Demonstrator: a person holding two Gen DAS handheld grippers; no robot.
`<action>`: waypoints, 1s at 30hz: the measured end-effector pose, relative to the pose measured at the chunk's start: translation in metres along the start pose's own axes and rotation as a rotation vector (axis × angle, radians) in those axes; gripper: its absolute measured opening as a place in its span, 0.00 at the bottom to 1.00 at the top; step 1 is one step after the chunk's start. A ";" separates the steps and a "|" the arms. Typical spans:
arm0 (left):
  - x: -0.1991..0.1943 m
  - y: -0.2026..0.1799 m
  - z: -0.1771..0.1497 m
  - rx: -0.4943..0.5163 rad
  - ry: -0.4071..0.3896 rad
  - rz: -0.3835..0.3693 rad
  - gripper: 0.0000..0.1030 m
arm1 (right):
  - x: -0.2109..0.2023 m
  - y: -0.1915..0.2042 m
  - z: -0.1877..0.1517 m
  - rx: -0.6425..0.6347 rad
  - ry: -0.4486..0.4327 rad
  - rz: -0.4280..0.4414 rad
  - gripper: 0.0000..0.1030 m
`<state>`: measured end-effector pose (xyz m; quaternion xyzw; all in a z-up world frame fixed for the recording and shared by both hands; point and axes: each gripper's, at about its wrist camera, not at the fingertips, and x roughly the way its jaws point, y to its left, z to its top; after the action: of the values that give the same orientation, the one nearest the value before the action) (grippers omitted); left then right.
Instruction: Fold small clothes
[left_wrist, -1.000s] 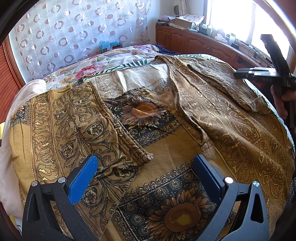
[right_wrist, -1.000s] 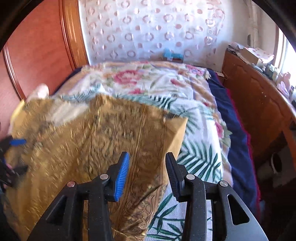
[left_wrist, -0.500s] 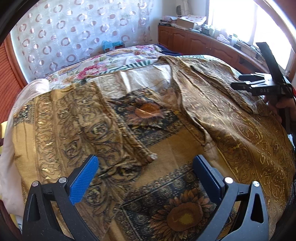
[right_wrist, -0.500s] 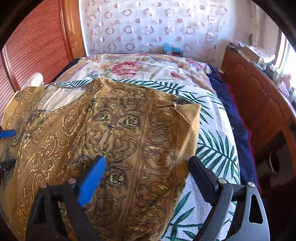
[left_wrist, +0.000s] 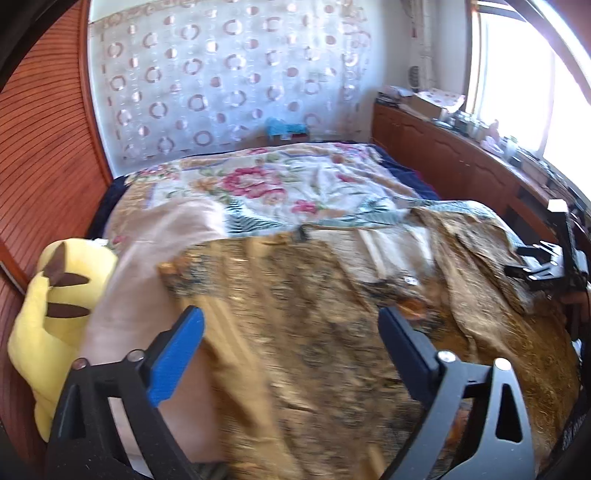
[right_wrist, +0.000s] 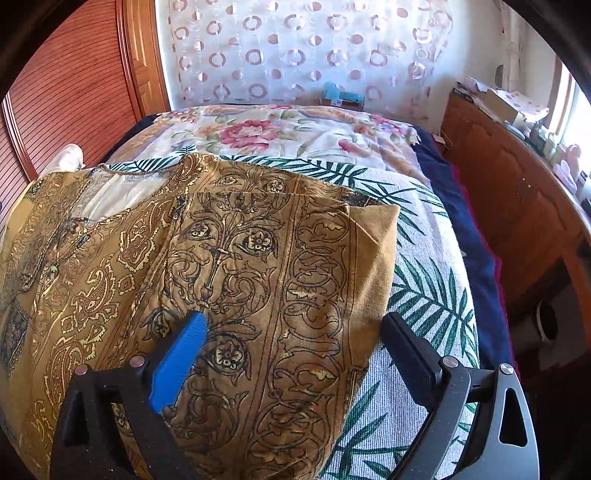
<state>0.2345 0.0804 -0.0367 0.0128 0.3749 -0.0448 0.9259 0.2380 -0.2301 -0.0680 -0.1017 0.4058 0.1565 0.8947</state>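
Note:
A mustard-gold garment (left_wrist: 314, 295) with dark scroll print lies spread on the bed, blurred in the left wrist view. My left gripper (left_wrist: 291, 317) hovers over its left part, its jaws wide but closing, with cloth beneath them and nothing pressed by the pads. In the right wrist view the garment's folded-in sleeve panel (right_wrist: 280, 258) lies flat, its right edge over the palm-leaf cover. Above that panel's lower end my right gripper (right_wrist: 295, 319) stands open and holds nothing. The right gripper (left_wrist: 546, 266) also shows at the far right of the left wrist view.
A yellow plush toy (left_wrist: 48, 306) and a pinkish pillow (left_wrist: 147, 266) lie at the bed's left side. The floral bedspread (right_wrist: 266, 133) covers the far half. A wooden cabinet (right_wrist: 517, 192) with clutter runs along the right; a slatted wooden door (left_wrist: 44, 129) stands left.
The left gripper has swung up and leftward, so the plush toy and pillow come into view. The right gripper's jaws went from narrow to wide, and the sleeve panel now lies flat.

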 end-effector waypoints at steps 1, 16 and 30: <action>0.002 0.007 0.001 -0.008 0.004 0.006 0.88 | 0.000 0.000 0.000 0.000 0.000 0.000 0.93; 0.051 0.077 -0.002 -0.198 0.099 0.008 0.39 | 0.000 0.000 0.000 0.000 0.000 0.001 0.93; 0.058 0.069 0.004 -0.172 0.103 -0.010 0.21 | 0.000 0.000 0.000 0.000 -0.001 0.001 0.93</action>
<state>0.2856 0.1444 -0.0749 -0.0663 0.4244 -0.0166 0.9029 0.2378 -0.2301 -0.0680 -0.1015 0.4056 0.1572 0.8947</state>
